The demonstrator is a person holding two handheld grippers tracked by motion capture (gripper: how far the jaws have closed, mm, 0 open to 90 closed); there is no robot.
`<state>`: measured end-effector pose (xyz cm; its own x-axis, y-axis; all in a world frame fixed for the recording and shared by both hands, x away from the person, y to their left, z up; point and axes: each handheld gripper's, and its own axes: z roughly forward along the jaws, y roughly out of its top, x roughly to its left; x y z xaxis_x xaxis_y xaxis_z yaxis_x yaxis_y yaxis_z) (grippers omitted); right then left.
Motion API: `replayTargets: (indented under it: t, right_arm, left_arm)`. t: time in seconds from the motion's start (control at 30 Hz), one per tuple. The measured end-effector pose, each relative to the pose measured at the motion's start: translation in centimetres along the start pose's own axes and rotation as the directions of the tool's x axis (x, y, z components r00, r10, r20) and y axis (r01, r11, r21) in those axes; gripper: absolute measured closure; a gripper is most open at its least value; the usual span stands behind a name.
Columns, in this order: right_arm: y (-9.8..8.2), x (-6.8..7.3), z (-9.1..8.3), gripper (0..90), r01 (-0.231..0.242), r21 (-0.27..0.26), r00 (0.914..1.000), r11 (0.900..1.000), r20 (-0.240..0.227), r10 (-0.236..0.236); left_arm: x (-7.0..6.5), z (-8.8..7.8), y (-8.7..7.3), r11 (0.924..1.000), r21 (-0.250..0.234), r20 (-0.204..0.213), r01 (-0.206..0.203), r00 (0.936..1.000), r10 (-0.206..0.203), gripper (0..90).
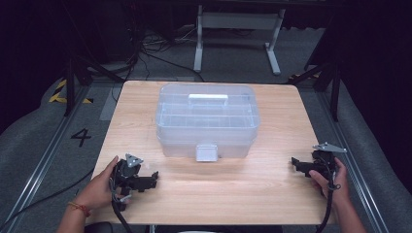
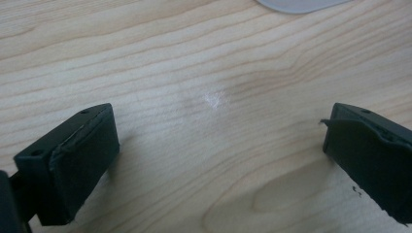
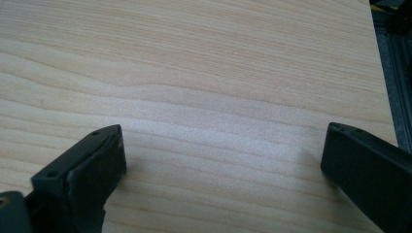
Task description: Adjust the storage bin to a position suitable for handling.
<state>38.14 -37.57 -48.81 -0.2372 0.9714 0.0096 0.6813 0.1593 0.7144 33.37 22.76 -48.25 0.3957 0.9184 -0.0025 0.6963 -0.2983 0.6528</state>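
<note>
High view first: nearest us, at the bottom of the frame, we hold the left gripper (image 1: 154, 175) at lower left and the right gripper (image 1: 294, 161) at lower right, both low over the wooden table (image 1: 272, 194) and well apart from each other. Each forearm comes in from the bottom edge, hand wrapped around the gripper body, jaws pointing inward toward the middle of the frame.

Left gripper view shows our jaws spread wide with bare wood between them — released, holding nothing. Right gripper view shows the same: jaws apart over bare wood, nothing held.

Farther up, in the centre of the high view, sits the clear plastic box (image 1: 207, 121), lid down, with its white handle (image 1: 208, 99) on top and its front latch (image 1: 206, 152) facing us.

We judge the step in hand to be the approach to that latch. To do it well, we should bring one gripper in squarely at the latch and steady the box with the other — it looks light and may slide.
</note>
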Motion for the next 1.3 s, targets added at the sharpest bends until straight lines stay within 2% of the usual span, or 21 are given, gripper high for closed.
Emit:
replayTargets:
  t: [0.03, 0.07, 0.17, 0.43, 0.47, 0.5, 0.53, 0.57, 0.6, 0.63, 0.67, 0.77, 0.87, 0.9, 0.93, 1.03, 1.07, 1.1, 1.17, 1.27, 1.3]
  right_arm:
    - [0.0, 0.0, 0.0, 2.3, 0.0, 0.001, 1.0, 1.0, 0.0, 0.0]
    - [0.0, 0.0, 0.0, 2.3, 0.001, 0.001, 1.0, 1.0, 0.0, -0.001]
    - [0.0, -0.1, 0.0, 2.2, 0.005, 0.001, 1.0, 1.0, -0.005, -0.005]
    - [0.0, -0.1, 0.0, 1.6, 0.005, 0.003, 1.0, 1.0, -0.005, -0.005]
    - [0.0, -0.1, 0.0, 1.6, 0.022, 0.003, 0.9996, 1.0, -0.015, -0.022]
    - [0.0, -0.1, -0.1, 1.6, 0.027, 0.005, 0.9994, 1.0, -0.021, -0.027]
    - [0.0, -0.2, -0.1, 2.9, 0.031, 0.011, 0.9992, 0.999, -0.025, -0.03]
    - [0.0, -0.2, -0.1, 2.9, 0.031, 0.011, 0.9992, 0.999, -0.025, -0.03]
    - [0.0, -0.2, -0.2, 6.7, 0.044, 0.009, 0.9985, 0.999, -0.034, -0.043]
    - [0.0, -0.1, -0.4, 17.6, 0.067, -0.019, 0.9967, 0.998, -0.044, -0.068]
    - [0.0, -0.1, -0.4, 17.6, 0.067, -0.019, 0.9967, 0.998, -0.044, -0.068]
    - [0.3, 0.3, -0.6, 20.4, 0.107, -0.041, 0.9932, 0.993, -0.042, -0.108]
    - [0.7, 0.8, -1.3, 23.7, 0.123, -0.076, 0.9897, 0.99, -0.065, -0.128]
    - [0.7, 0.8, -1.3, 23.7, 0.123, -0.076, 0.9897, 0.99, -0.065, -0.128]
    - [1.3, 1.1, -2.0, 24.6, 0.134, -0.119, 0.9862, 0.984, -0.081, -0.145]
    - [2.2, 1.7, -3.0, 26.2, 0.143, -0.166, 0.982, 0.976, -0.1, -0.16]
    - [2.2, 1.7, -3.0, 26.2, 0.143, -0.166, 0.982, 0.976, -0.1, -0.16]
    - [2.9, 2.3, -3.7, 27.0, 0.152, -0.207, 0.9785, 0.966, -0.106, -0.177]
    - [3.5, 2.7, -4.2, 27.5, 0.158, -0.235, 0.9733, 0.959, -0.127, -0.191]
    - [4.4, 3.4, -4.7, 27.9, 0.184, -0.264, 0.9658, 0.947, -0.13, -0.224]
    - [4.8, 3.6, -5.0, 28.3, 0.19, -0.277, 0.9636, 0.942, -0.132, -0.233]
  left_arm:
    - [0.6, 0.3, 0.3, 0.9986, -0.005, 0.046, -0.052, 0.9976, 0.052, 0.0]
    - [1.1, 0.6, 0.6, 0.9966, -0.007, 0.08, -0.082, 0.9934, 0.082, 0.0]
    - [1.9, 0.9, 1.0, 0.9928, -0.009, 0.113, -0.12, 0.9863, 0.12, 0.0]
    - [2.3, 1.0, 1.2, 0.9878, -0.011, 0.137, -0.155, 0.9784, 0.155, 0.0]
    - [2.4, 1.0, 1.2, 0.9874, -0.013, 0.141, -0.157, 0.9773, 0.158, 0.0]
    - [2.6, 1.1, 1.3, 0.9835, -0.015, 0.154, -0.18, 0.9715, 0.18, 0.1]
    - [2.8, 1.1, 1.3, 0.9819, -0.016, 0.162, -0.189, 0.9686, 0.189, 0.1]
    - [2.8, 1.1, 1.3, 0.9819, -0.016, 0.162, -0.189, 0.9686, 0.189, 0.1]
    - [2.8, 1.1, 1.3, 0.9824, -0.019, 0.167, -0.186, 0.9682, 0.186, 0.1]
    - [2.9, 1.1, 1.3, 0.982, -0.019, 0.168, -0.188, 0.9676, 0.189, 0.2]
    - [2.9, 1.1, 1.3, 0.9807, -0.02, 0.17, -0.195, 0.9659, 0.195, 0.2]
    - [3.2, 1.3, 1.5, 0.9762, -0.018, 0.195, -0.216, 0.9568, 0.216, 0.0]
    - [3.2, 1.3, 1.5, 0.9753, -0.02, 0.195, -0.22, 0.956, 0.219, 0.0]
    - [3.3, 1.2, 1.4, 0.9758, -0.026, 0.187, -0.217, 0.9579, 0.218, 0.0]
    - [3.4, 1.0, 1.2, 0.9761, -0.021, 0.19, -0.216, 0.9577, 0.216, 0.0]
    - [3.7, 0.9, 1.0, 0.9756, -0.026, 0.178, -0.218, 0.9594, 0.219, 0.1]
    - [3.7, 0.9, 1.0, 0.9756, -0.026, 0.178, -0.218, 0.9594, 0.219, 0.1]
    - [3.7, 0.8, 0.9, 0.9766, -0.025, 0.18, -0.213, 0.9601, 0.214, 0.0]
    - [3.9, 0.9, 0.9, 0.9751, -0.026, 0.193, -0.22, 0.956, 0.221, 0.0]
    - [4.1, 0.8, 1.0, 0.971, -0.023, 0.209, -0.238, 0.9486, 0.238, 0.0]
    - [4.1, 0.8, 0.9, 0.9712, -0.026, 0.207, -0.237, 0.9492, 0.237, 0.0]
